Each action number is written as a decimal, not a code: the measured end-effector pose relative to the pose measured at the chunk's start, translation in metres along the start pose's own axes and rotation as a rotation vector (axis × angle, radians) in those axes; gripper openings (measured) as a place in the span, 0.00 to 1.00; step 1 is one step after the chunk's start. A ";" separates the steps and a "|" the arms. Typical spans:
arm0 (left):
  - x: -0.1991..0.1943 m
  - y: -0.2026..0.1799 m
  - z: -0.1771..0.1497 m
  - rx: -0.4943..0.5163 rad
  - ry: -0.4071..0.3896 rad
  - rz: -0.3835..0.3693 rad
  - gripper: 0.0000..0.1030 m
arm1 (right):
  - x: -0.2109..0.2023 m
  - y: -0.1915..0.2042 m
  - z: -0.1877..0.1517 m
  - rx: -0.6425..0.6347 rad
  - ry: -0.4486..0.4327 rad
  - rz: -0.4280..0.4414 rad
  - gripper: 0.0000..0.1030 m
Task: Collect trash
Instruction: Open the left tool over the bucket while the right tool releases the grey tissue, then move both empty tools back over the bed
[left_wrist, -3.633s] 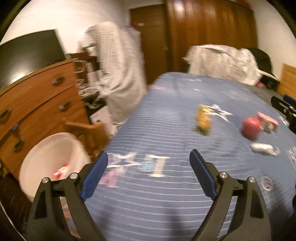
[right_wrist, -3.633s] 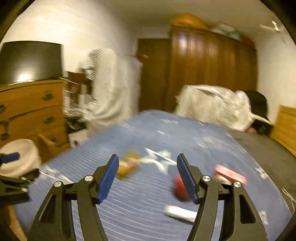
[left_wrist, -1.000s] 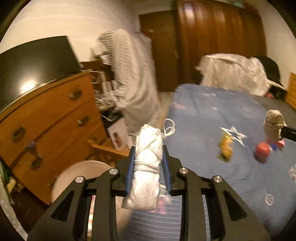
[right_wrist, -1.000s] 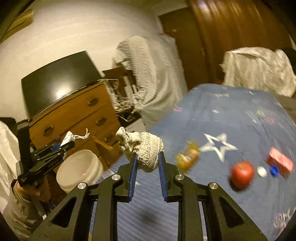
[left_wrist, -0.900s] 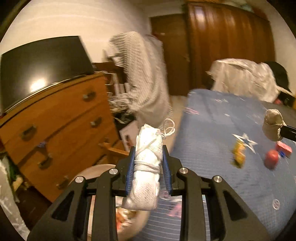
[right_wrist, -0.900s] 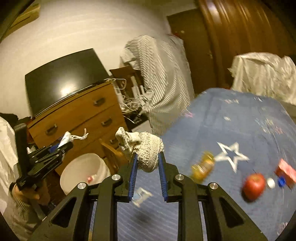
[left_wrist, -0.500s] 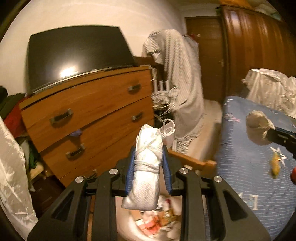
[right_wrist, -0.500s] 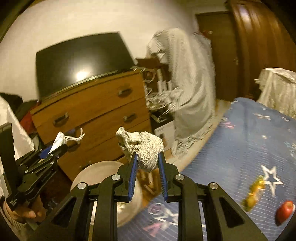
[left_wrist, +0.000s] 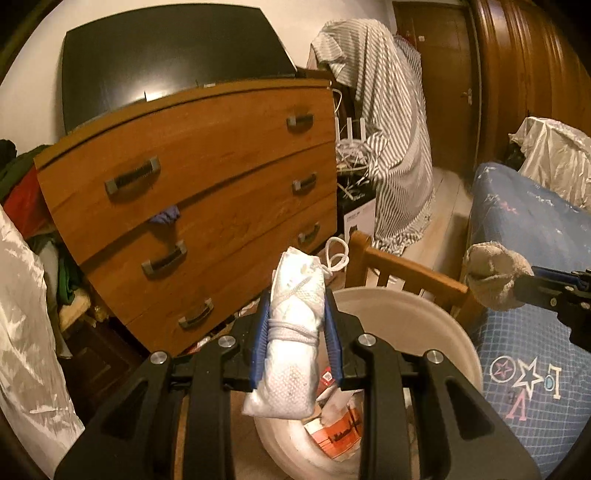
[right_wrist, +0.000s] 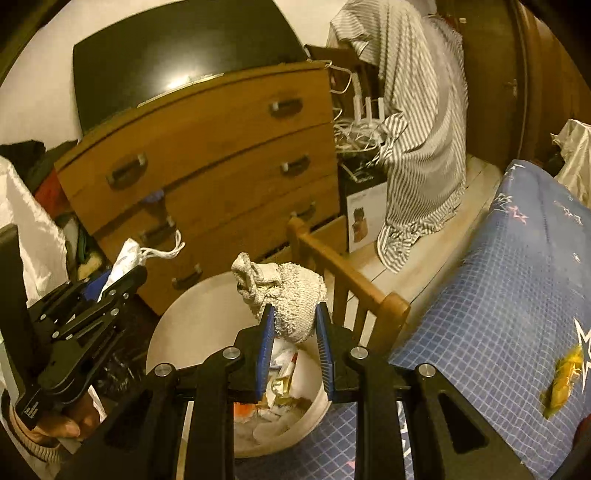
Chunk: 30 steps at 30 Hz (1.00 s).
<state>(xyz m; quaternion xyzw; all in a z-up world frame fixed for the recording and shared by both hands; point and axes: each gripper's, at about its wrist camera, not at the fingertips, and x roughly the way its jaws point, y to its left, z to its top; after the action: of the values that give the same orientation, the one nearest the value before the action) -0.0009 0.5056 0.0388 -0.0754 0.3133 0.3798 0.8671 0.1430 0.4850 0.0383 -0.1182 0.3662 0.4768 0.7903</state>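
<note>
Both grippers hang over a white bin, each clamped on a piece of trash. Left gripper (left_wrist: 297, 341), at the bottom centre of its own view, has its blue pads pressed against a white bundle (left_wrist: 291, 339) wound round with a white cord, whose loop sticks out at the top. Part of the bundle hangs below the pads, in front of the bin (left_wrist: 424, 314), which fills the lower centre of that frame and holds paper and an orange-printed wrapper.

Right gripper (right_wrist: 293, 345), bottom centre of the right wrist view, is closed on a grey knitted rag (right_wrist: 286, 295) that bulges above its pads, with the bin's open mouth directly behind and below. The same rag shows at the right edge of the left wrist view, held out by black fingers.

At lower left of the right wrist view, a hand (right_wrist: 66, 421) grips the handle of the left gripper, the white bundle poking up from it.

A wooden chest of drawers (left_wrist: 207, 184) fills the middle of both frames, a dark television (left_wrist: 166, 55) on top. A striped cloth (left_wrist: 391, 140) hangs at upper right. A blue checked bedspread (right_wrist: 509, 295) with star prints occupies the right side, a yellow wrapper (right_wrist: 561, 376) lying on it.
</note>
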 end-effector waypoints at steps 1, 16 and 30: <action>0.002 0.001 -0.002 -0.001 0.005 0.001 0.25 | 0.003 0.004 -0.001 -0.006 0.005 0.004 0.23; 0.024 0.011 -0.015 0.014 0.064 -0.018 0.27 | 0.024 0.011 -0.017 -0.045 0.063 0.036 0.40; 0.025 0.000 -0.039 -0.013 0.110 -0.049 0.49 | 0.021 -0.001 -0.045 -0.073 0.031 -0.053 0.47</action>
<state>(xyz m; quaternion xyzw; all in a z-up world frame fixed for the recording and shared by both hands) -0.0073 0.5069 -0.0069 -0.1093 0.3561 0.3557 0.8572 0.1286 0.4737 -0.0081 -0.1641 0.3574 0.4667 0.7921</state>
